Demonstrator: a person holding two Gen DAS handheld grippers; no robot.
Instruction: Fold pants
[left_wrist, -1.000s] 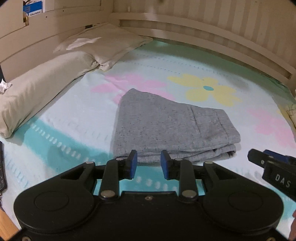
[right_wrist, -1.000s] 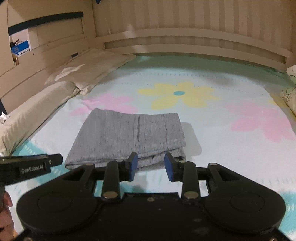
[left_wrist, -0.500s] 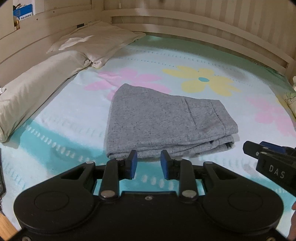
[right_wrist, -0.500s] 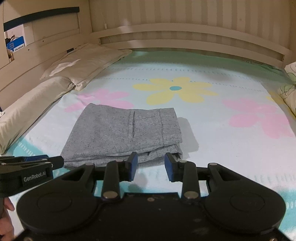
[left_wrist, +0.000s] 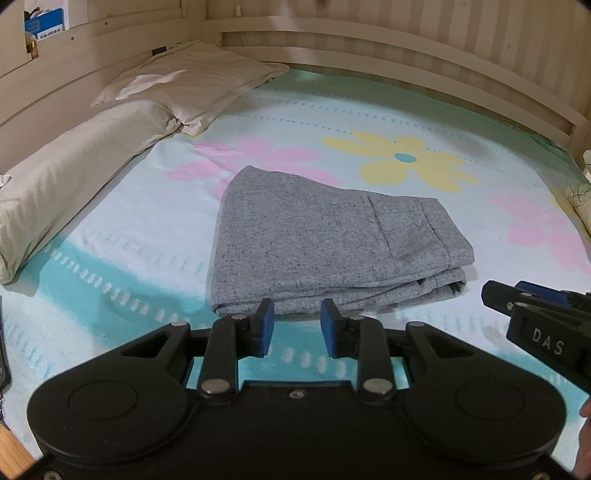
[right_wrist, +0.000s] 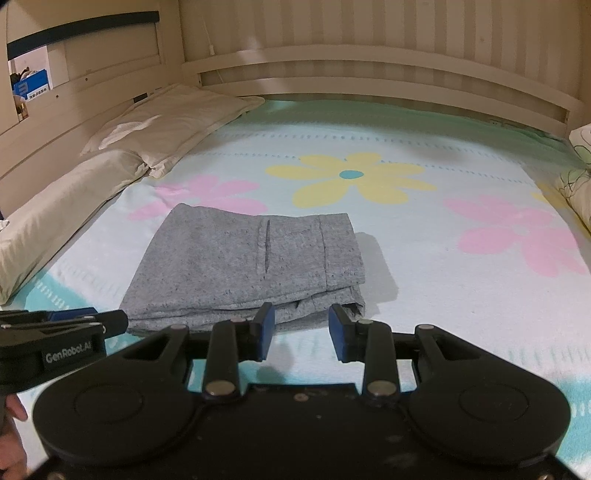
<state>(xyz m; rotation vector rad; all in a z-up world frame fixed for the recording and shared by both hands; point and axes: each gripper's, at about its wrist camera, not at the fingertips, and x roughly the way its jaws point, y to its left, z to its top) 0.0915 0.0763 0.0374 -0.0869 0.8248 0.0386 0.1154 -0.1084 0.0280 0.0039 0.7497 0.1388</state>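
Note:
The grey pants (left_wrist: 325, 243) lie folded into a compact stack on the flowered bed sheet (left_wrist: 406, 122); they also show in the right wrist view (right_wrist: 251, 266). My left gripper (left_wrist: 297, 326) is open and empty, held just short of the stack's near edge. My right gripper (right_wrist: 302, 330) is open and empty, near the stack's near right corner. The right gripper shows at the right edge of the left wrist view (left_wrist: 535, 314); the left gripper shows at the left edge of the right wrist view (right_wrist: 74, 325).
Two beige pillows (left_wrist: 74, 166) (left_wrist: 192, 88) lie along the left side by the wooden headboard (left_wrist: 74, 55). A wooden rail (right_wrist: 369, 77) runs along the far side. Patterned bedding (right_wrist: 580, 192) lies at the right edge.
Both grippers have drawn back a little from the folded pants and stayed open. The pants have not moved.

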